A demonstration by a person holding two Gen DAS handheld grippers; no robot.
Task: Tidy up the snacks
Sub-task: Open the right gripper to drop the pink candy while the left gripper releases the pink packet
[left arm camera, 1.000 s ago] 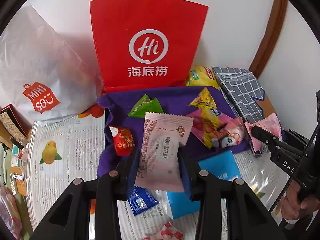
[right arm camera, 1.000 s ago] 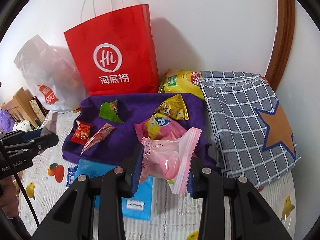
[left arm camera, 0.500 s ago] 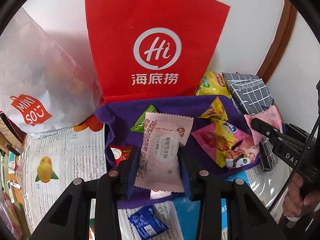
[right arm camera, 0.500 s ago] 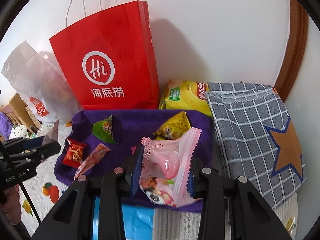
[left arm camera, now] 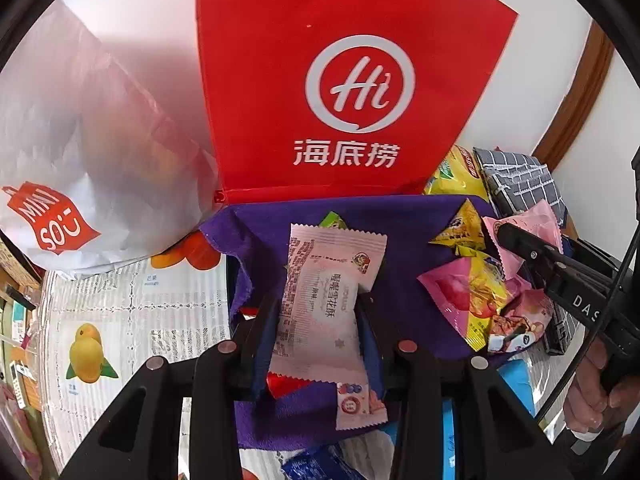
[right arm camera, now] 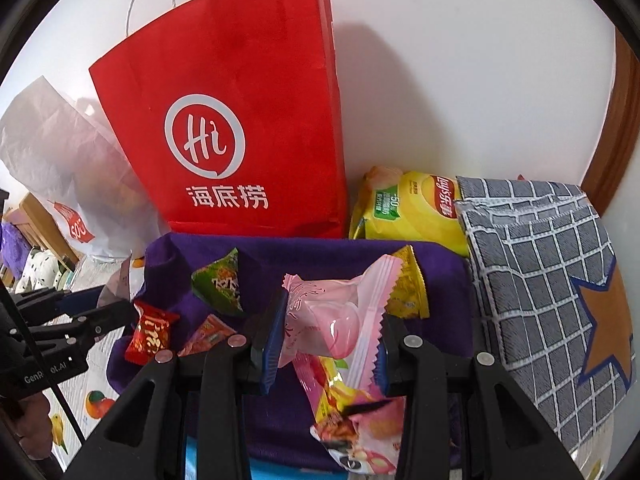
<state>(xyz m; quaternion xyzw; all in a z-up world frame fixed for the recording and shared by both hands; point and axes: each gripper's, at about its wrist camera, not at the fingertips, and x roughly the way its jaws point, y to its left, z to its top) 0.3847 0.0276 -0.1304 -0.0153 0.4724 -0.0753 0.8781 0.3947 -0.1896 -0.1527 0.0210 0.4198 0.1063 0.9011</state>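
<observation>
Our left tongs [left arm camera: 318, 320] clamp a pale pink snack packet [left arm camera: 328, 300], long axis pointing away toward the red paper bag [left arm camera: 348, 80]. Our right tongs [right arm camera: 326, 338] pinch a pink jelly pouch [right arm camera: 336, 320], tilted, above the purple cloth [right arm camera: 320, 256] on the fruit-printed table [left arm camera: 132, 320] by a white wall.

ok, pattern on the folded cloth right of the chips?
Grey cloth with a white grid and an orange star, clearest in the right wrist view.

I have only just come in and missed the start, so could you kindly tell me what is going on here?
A person is sorting snacks with a handheld gripper in each hand. The left gripper is clamped on a pale pink printed packet, and the right gripper is shut on a pink wrapped sweet. Both hang over the purple cloth, where several small snacks lie loose, in front of the upright red paper bag.
</observation>
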